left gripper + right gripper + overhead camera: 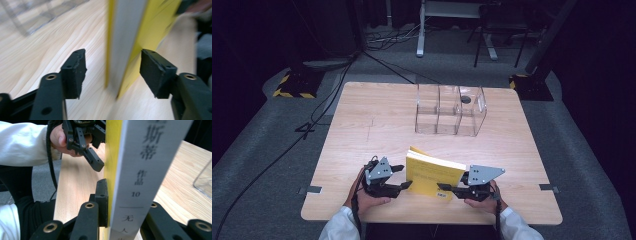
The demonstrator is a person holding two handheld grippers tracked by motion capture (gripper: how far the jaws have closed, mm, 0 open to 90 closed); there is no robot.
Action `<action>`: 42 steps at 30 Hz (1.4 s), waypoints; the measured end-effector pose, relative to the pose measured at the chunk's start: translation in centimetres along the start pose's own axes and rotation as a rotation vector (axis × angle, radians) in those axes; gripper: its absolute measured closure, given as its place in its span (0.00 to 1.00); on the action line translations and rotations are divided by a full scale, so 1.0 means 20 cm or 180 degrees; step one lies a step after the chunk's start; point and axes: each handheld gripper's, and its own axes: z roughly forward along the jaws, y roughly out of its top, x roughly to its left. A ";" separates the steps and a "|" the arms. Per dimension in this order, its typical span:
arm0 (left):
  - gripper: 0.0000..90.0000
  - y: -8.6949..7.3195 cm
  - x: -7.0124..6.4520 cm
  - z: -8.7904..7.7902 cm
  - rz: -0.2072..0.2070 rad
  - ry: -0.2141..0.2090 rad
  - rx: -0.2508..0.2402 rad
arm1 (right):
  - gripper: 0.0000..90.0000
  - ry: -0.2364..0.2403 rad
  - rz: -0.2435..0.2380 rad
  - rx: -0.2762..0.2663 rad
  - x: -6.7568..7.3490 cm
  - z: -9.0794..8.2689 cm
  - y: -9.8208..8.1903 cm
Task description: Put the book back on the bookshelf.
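Right at the near edge of the table [362, 115], the yellow book [432, 176] stands on its bottom edge, tilted a little, spine toward the right hand, its long axis running roughly nine o'clock to three o'clock between the two grippers. Biggest thing in play, and it sits well short of the clear divided organizer [451, 110] up at twelve o'clock.

Now the right gripper [447, 188]: in the right gripper view its jaws are clamped on the book's spine end, one pad flat against the yellow cover, so this hand carries the book. It has the book at about nine o'clock from itself.

The left gripper [113, 72] is the looser story. Its jaws stand parted with the book's fore edge between them, a gap showing on both sides, pads not pressing. The book lies at three o'clock from it. I'd judge the coming move hinges on that left gripper closing squarely across the cover.
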 end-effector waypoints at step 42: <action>0.17 -0.25 0.13 -0.02 -0.0618 0.0810 0.0613 | 0.85 -0.1684 0.0227 -0.0227 -0.20 -0.44 0.02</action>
